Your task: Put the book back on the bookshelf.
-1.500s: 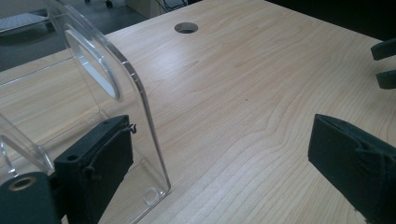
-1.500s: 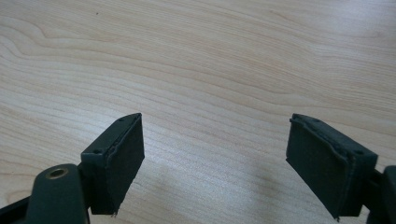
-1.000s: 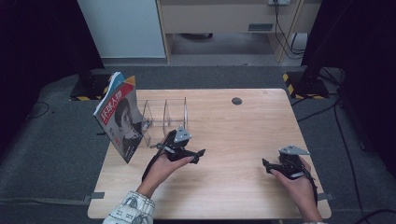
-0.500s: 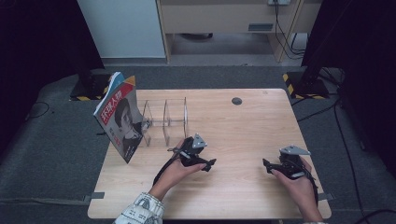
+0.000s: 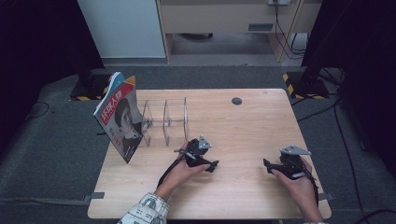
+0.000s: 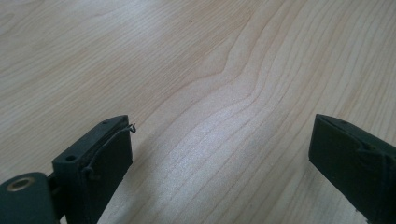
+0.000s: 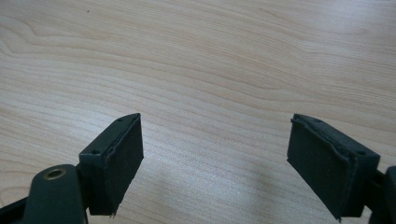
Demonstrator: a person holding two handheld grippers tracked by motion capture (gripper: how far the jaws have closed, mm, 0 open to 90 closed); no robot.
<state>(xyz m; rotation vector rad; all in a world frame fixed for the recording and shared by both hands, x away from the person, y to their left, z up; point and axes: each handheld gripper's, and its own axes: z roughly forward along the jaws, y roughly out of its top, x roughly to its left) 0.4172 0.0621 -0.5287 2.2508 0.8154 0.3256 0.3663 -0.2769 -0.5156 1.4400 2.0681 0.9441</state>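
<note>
A glossy magazine with a portrait cover (image 5: 119, 116) stood on edge at the table's left rim, leaning against the left end of a clear acrylic divider rack (image 5: 166, 121) on the pale wooden table (image 5: 243, 126). The left gripper (image 5: 211, 164), jaws spread wide and empty, lay just in front of the rack's right end, pointing rightward; the magazine stood up and to its left, its long edge rising tilted from the tabletop. The right gripper (image 5: 267, 164), equally wide and empty, rested well apart near the right side, so the left hand (image 5: 180, 172) was clearly nearer.
</note>
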